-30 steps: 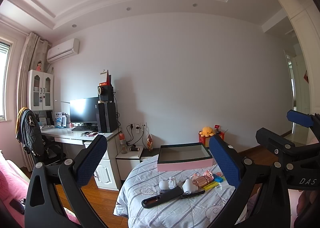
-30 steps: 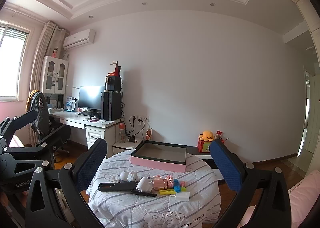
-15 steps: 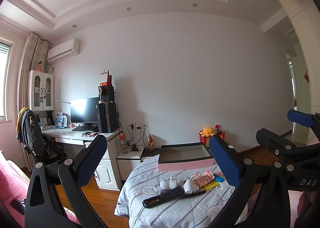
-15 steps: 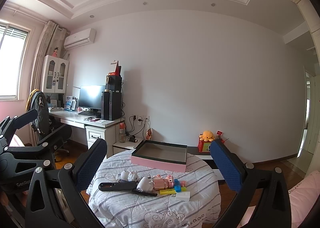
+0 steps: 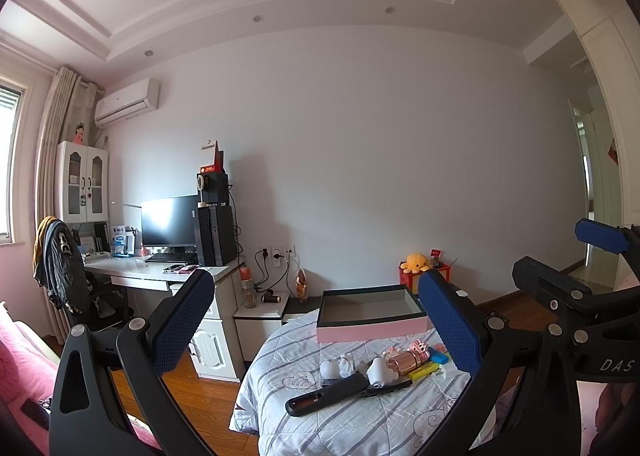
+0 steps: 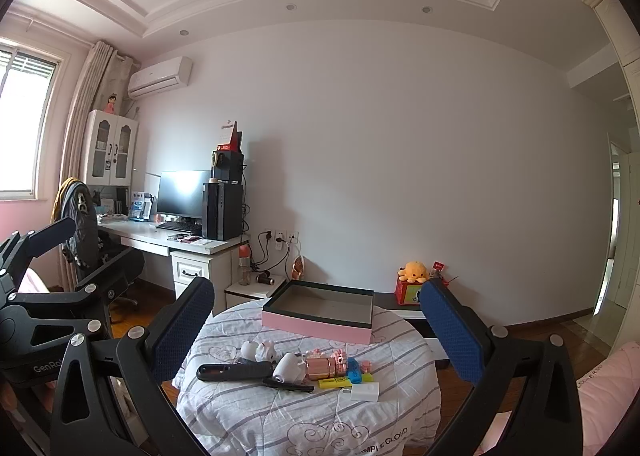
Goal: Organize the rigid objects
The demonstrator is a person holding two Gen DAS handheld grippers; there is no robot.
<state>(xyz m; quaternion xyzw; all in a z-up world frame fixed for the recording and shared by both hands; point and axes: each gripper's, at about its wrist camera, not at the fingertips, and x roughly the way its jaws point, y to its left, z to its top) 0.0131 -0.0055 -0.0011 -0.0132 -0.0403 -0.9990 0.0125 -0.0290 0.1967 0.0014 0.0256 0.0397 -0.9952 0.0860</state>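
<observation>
Rigid objects, clustered mid-table (image 6: 248,412), well ahead of my claws. Left to right in right wrist view: black wand (image 6: 234,371); white figurines (image 6: 260,350); white rounded device (image 6: 290,368); rose-gold cylinder (image 6: 320,367); blue piece (image 6: 353,365); yellow bar (image 6: 346,381); white box (image 6: 365,391). Pink tray (image 6: 316,326) behind them, nothing inside. My left gripper (image 5: 316,326): spread wide, holding nothing. My right gripper (image 6: 318,330): same.
</observation>
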